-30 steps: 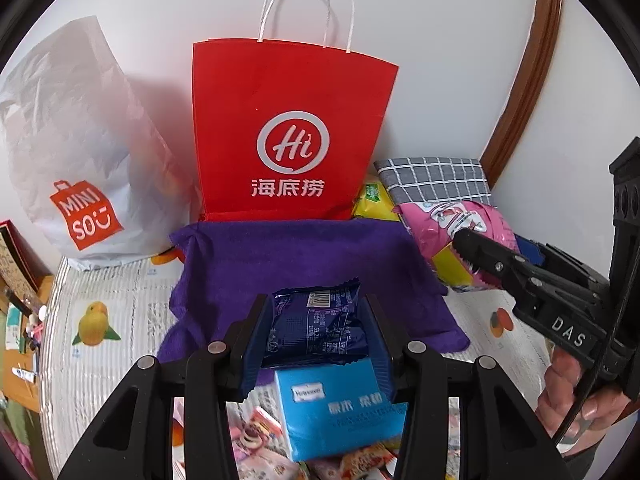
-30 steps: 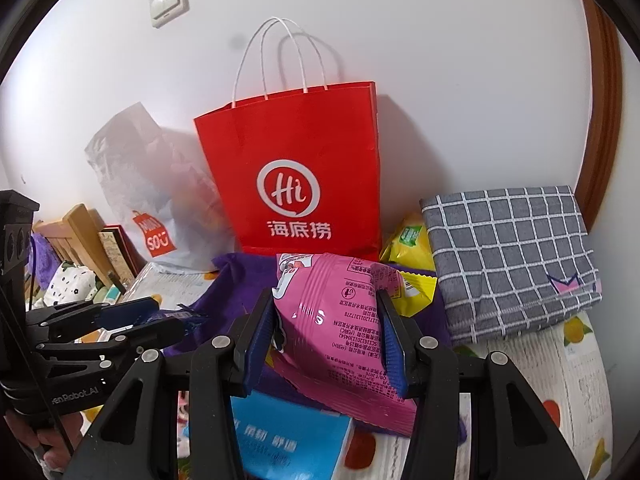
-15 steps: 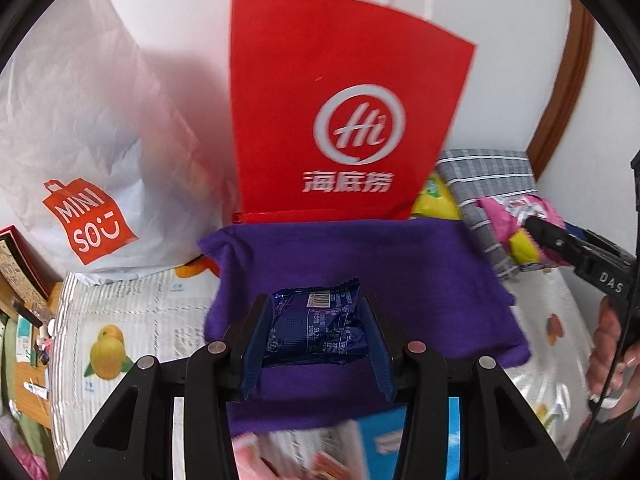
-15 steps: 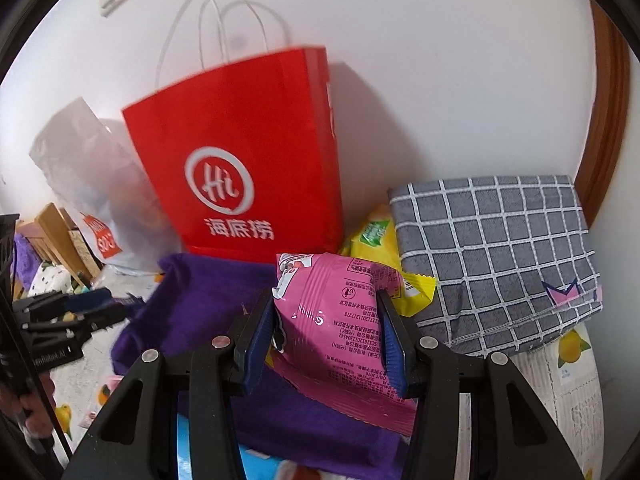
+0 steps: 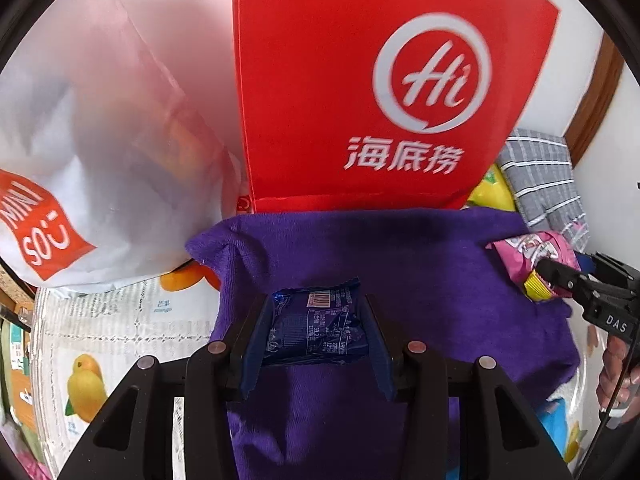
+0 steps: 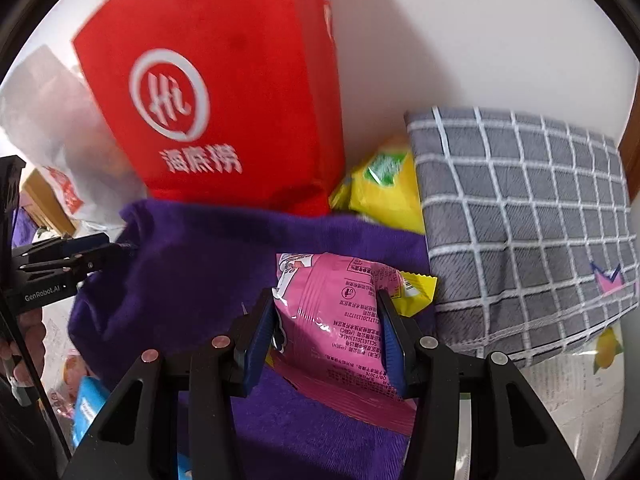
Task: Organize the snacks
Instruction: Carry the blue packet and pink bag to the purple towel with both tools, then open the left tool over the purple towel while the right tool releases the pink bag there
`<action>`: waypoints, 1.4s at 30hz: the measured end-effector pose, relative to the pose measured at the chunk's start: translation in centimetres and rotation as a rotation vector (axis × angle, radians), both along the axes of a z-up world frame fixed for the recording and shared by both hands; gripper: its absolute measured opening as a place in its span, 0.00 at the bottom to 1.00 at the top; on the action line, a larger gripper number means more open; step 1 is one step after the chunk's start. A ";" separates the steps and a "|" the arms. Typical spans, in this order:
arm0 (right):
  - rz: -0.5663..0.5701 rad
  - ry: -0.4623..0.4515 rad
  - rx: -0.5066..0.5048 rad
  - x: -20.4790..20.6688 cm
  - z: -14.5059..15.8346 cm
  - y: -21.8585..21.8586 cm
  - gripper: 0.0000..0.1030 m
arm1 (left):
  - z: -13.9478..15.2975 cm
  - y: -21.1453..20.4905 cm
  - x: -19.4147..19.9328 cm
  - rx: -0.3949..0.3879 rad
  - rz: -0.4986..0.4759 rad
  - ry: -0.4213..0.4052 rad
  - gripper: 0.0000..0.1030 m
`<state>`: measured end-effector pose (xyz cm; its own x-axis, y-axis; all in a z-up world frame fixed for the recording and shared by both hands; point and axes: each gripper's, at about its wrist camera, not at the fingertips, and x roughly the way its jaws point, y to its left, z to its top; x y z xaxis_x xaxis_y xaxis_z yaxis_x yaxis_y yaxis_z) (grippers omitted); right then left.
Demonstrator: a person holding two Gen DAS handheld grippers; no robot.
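My left gripper is shut on a dark blue snack packet and holds it over the purple cloth, close in front of the red paper bag. My right gripper is shut on a pink snack packet with a yellow corner, over the right part of the purple cloth. The pink packet and the right gripper also show at the right of the left wrist view. The left gripper shows at the left of the right wrist view.
A white MINISO plastic bag stands left of the red bag. A grey checked cloth lies at the right with a yellow snack bag beside it. A light blue packet lies near the front on the fruit-print table cover.
Both grippers have moved forward toward the red bag, which now fills more of each view. Each still grips its packet. The light blue packet has dropped out of the left wrist view's centre.
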<state>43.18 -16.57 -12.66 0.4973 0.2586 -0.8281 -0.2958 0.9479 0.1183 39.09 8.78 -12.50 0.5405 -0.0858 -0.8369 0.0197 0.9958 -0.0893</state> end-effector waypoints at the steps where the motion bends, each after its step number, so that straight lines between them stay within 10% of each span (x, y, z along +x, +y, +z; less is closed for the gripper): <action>1: -0.003 0.009 -0.001 0.1 -0.4 0.0 0.47 | -0.3 0.0 0.3 0.001 0.004 0.007 0.42; 16: 0.017 0.057 0.025 0.8 -2.1 0.3 0.53 | -2.7 -0.6 2.2 -0.006 0.010 0.058 0.43; 20: 0.017 0.057 0.024 0.6 -1.5 0.6 0.68 | -2.6 -0.7 2.5 -0.034 0.005 0.076 0.61; 42: -0.071 -0.183 -0.004 -10.5 8.2 -3.0 0.72 | 4.2 0.0 -10.4 -0.044 0.026 -0.060 0.63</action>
